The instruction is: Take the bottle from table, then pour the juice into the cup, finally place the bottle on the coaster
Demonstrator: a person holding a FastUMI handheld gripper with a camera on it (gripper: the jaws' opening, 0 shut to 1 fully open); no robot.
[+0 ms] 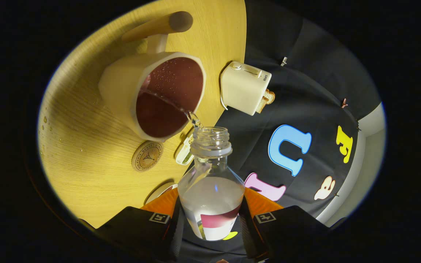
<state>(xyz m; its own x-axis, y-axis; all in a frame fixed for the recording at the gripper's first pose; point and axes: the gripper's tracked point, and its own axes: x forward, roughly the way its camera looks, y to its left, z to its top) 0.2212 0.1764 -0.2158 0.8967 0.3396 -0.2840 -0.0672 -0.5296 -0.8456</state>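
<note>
While its two fingers [175,233] are squeezing the bottle [210,193] from both sides, the tool [210,237] is holding it tipped toward the cup [152,98]. Clear liquid is sitting inside the bottle, and a thin stream [181,107] is running from its open mouth into the cup just beyond it. The cup is standing on the wooden counter [86,175] and is looking partly filled. I think the pouring step is going on right now, so the task is about in the middle. A round coaster [147,156] is lying on the counter beside the cup, near the bottle's neck. A few drops [45,122] are sitting on the counter by the cup. Farther off, a small white toaster [245,87] is standing at the counter's edge. Next, the tool is probably needing to tip the bottle back upright, then carry it over and set it down right on the coaster.
</note>
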